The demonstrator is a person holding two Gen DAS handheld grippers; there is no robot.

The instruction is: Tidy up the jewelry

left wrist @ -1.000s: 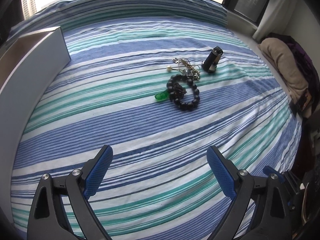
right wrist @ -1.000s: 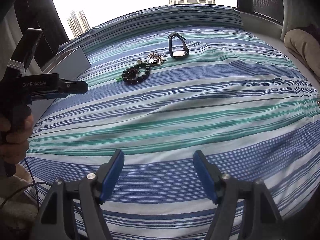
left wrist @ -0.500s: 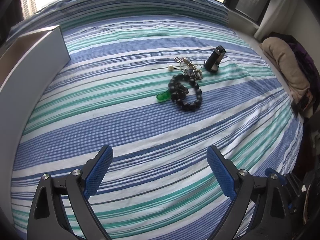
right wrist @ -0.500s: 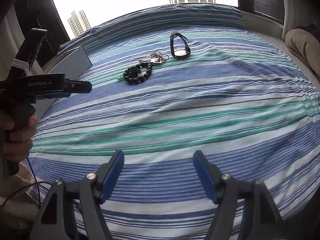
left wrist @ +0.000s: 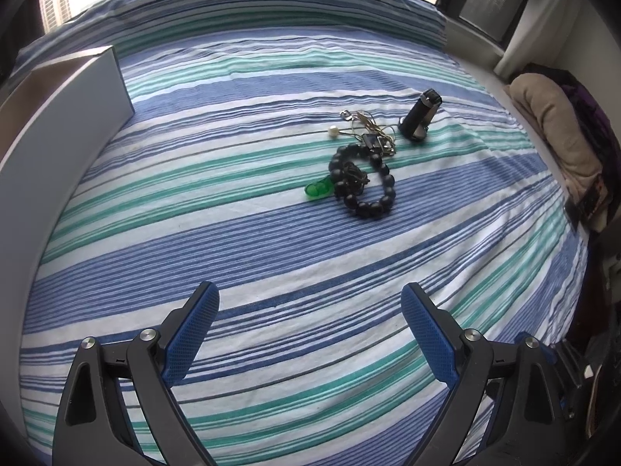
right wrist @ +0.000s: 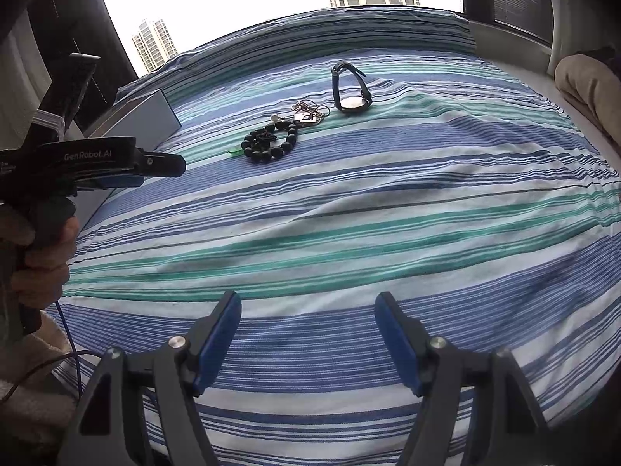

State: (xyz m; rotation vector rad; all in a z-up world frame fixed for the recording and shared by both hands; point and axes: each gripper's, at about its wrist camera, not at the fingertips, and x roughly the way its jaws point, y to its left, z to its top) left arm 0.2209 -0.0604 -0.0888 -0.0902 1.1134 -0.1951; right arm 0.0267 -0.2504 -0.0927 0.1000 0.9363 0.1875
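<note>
Jewelry lies in a small cluster on the striped bedspread [left wrist: 233, 240], toward the far middle of the bed and well apart from both grippers. Nearest in the cluster is a black bead bracelet [left wrist: 363, 184], a ring of round dark beads with a knot of dark cord inside it; a small green pendant [left wrist: 317, 189] touches its left side. Just beyond the bracelet sits a tangle of thin chain [left wrist: 368, 128] with a white pearl [left wrist: 333, 131] at its left edge and a small dark square piece among the links. To the right of the chain, a watch [left wrist: 419, 120] with a dark strap rests on its side, strap looped upward. A grey box [left wrist: 66, 143] stands along the left edge of the bed, well away from the cluster. The left gripper [left wrist: 310, 334] hovers over the near part of the bedspread, its blue pads spread wide with nothing between them. The right gripper [right wrist: 308, 339] likewise hangs above the near stripes, fingers apart and empty. In the right wrist view, a hand [right wrist: 42, 256] at the left edge grasps the handle of the left gripper. Folded beige fabric [left wrist: 551, 132] lies off the bed's right side.
</note>
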